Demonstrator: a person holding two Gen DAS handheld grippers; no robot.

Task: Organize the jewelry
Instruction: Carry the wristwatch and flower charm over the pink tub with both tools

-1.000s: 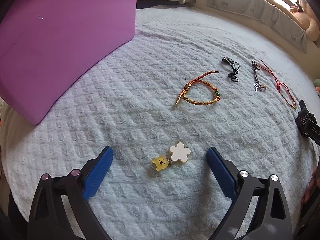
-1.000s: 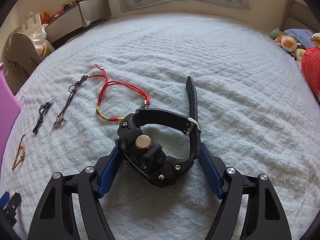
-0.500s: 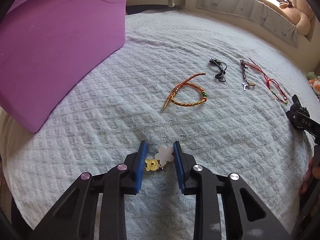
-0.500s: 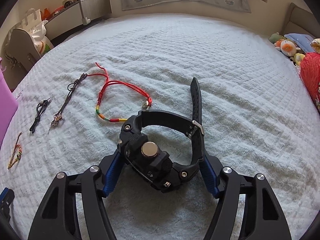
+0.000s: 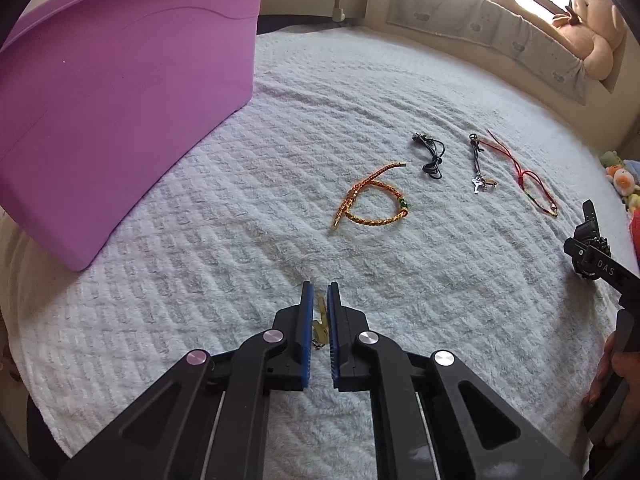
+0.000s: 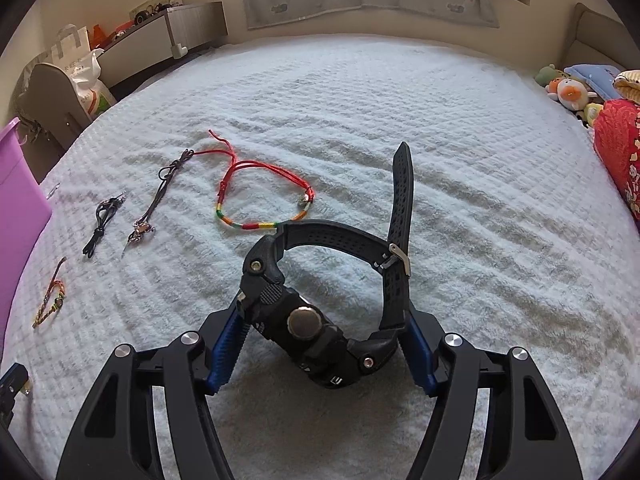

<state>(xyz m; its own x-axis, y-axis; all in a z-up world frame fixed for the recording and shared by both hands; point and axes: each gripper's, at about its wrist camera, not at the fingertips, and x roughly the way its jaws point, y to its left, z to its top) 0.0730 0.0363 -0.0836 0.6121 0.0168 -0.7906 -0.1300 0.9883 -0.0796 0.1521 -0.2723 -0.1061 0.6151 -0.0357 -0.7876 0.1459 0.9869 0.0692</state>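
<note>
My left gripper [image 5: 320,292] is low over the white blanket. Its jaws are closing, and the blue pads press on a yellow bear-and-flower charm [image 5: 321,320] that stands edge-on between them. My right gripper [image 6: 324,316] is shut on a chunky black watch [image 6: 304,320], gripping its case and strap, with the strap tail pointing up and away. On the blanket lie an orange braided bracelet [image 5: 372,204], a black cord [image 5: 432,156], a dark necklace with key charms [image 5: 478,168] and a red string bracelet [image 6: 264,200].
A large purple bin [image 5: 120,100] stands on the blanket at the left. A person's hand [image 5: 616,380] holds the right gripper's handle at the right edge. Plush toys [image 6: 568,88] and a red cushion [image 6: 620,152] lie at the far right.
My left jaws have come together from wide open onto the charm, which turned from flat to edge-on. The right gripper has tightened a little on the watch and shifted slightly with it.
</note>
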